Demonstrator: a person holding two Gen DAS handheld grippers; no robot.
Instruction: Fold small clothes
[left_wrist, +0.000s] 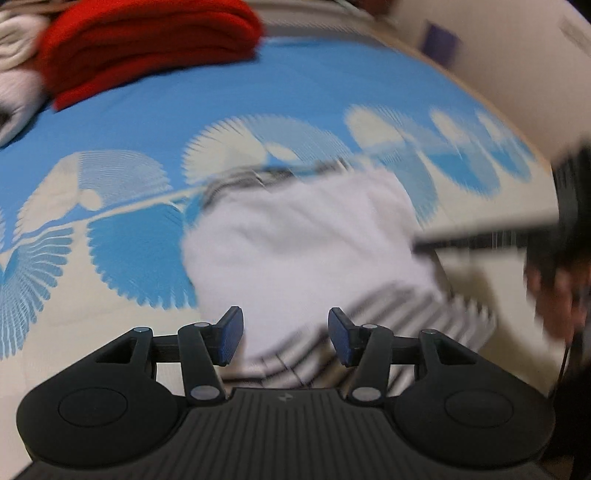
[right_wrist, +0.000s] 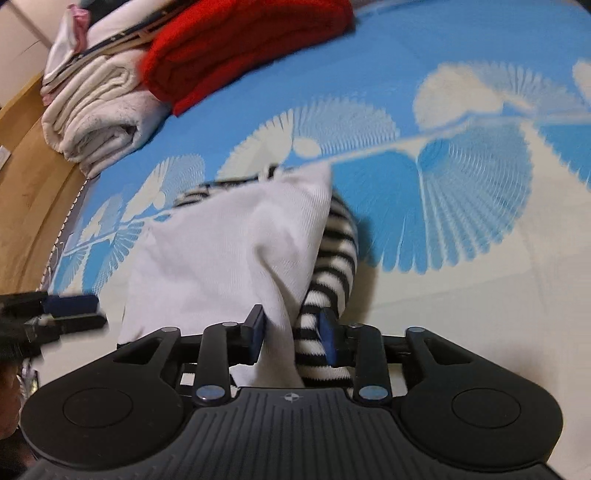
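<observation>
1. Your right hand-held gripper (right_wrist: 293, 341) sits at the bottom middle of the right wrist view, with the garment (right_wrist: 229, 254) gathered between its pads: white cloth against the left pad, black-and-white striped sleeve (right_wrist: 332, 258) against the right one. It looks pinched on that bunch, though the pads are not tight together.
2. Your left hand-held gripper (left_wrist: 286, 339) is spread, with nothing between its pads. The garment's (left_wrist: 295, 243) striped edge only shows behind the gap, at the bottom middle of the left wrist view.
3. The relation that counts: the garment runs from your right gripper's pads up and away toward the middle of the frame, its long axis leaning a little left, and the striped sleeve hangs along its right edge. The right hand is the nearer one, as it already has cloth. The left gripper comes in from the lower left edge of the right wrist view (right_wrist: 70, 314), just beside the garment's near-left corner and apart from it.
4. I judge the next fold will want your left gripper on that free near-left corner.
5. The surface is a bed (right_wrist: 461, 92) under a blue cover with cream fan shapes. It is soft, so cloth may drag and bunch.
6. Farther off, in the upper left: a folded red piece (right_wrist: 240, 48) and a stack of white ones (right_wrist: 96, 110), well apart from the garment.
7. Beyond them, a wooden edge (right_wrist: 26, 184) at far left. The left wrist view is blurred, so finer detail cannot be told.
</observation>
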